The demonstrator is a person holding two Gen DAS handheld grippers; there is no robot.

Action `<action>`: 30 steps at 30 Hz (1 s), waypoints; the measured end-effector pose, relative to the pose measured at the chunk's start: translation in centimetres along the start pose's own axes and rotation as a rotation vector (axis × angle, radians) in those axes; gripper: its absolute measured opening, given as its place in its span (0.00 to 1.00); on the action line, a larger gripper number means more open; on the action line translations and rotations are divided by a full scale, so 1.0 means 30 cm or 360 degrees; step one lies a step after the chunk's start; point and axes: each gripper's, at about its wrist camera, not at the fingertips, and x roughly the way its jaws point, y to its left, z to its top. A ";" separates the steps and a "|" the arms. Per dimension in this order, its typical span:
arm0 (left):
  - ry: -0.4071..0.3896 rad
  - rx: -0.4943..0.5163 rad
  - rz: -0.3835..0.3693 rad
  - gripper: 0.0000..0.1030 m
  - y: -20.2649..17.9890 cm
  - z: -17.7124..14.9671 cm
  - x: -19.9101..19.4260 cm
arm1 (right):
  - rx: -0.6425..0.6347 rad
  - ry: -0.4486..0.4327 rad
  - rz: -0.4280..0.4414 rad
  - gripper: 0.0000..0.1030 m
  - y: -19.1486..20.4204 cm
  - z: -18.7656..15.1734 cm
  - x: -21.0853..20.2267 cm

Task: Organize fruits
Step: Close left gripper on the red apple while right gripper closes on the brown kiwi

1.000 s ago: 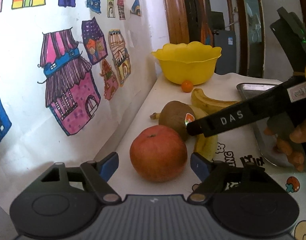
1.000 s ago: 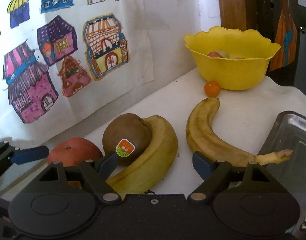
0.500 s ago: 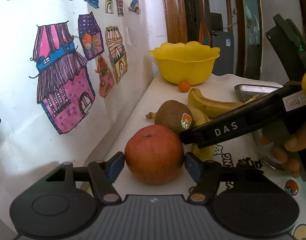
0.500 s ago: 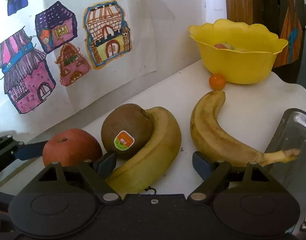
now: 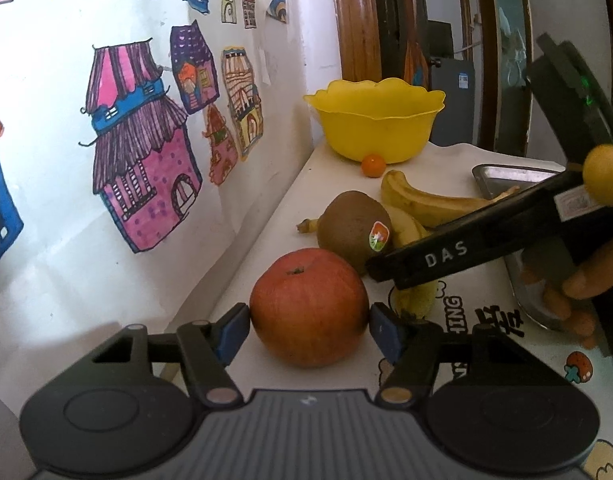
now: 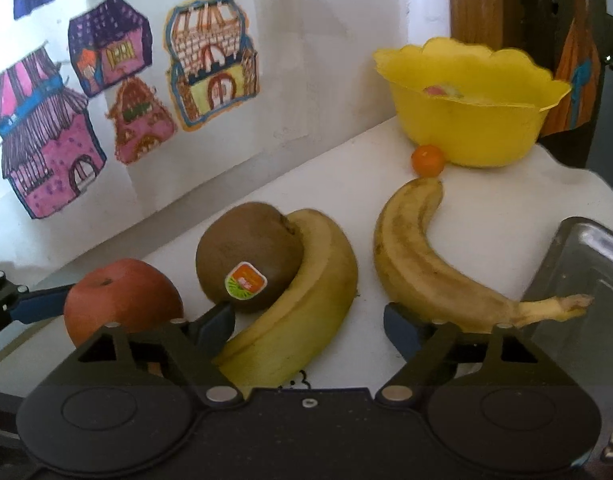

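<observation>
With the left gripper [image 5: 309,322] clamped across the middle of the firm, smooth, weighty apple [image 5: 309,307] on the table [image 5: 458,162], the right gripper [image 6: 309,322] gapes around a soft banana [image 6: 302,300].

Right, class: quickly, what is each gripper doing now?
Left gripper: closed on the apple.
Right gripper: open around a banana, not gripping.

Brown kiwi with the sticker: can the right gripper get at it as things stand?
Probably not cleanly. The brown kiwi is nested against the curved yellow banana, and the open right gripper straddles that banana, not the kiwi.
</observation>
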 end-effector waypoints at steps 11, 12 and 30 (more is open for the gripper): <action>0.0018 -0.0009 0.0001 0.68 0.010 -0.037 -0.072 | 0.0000 -0.0024 0.0001 0.61 0.038 -0.028 -0.031; 0.0020 -0.0013 -0.0001 0.68 0.012 -0.043 -0.083 | -0.0007 -0.0022 0.0002 0.61 0.042 -0.033 -0.038; -0.0004 -0.0009 -0.0037 0.68 0.036 -0.193 -0.304 | -0.0098 0.0044 0.0163 0.58 0.166 -0.265 -0.302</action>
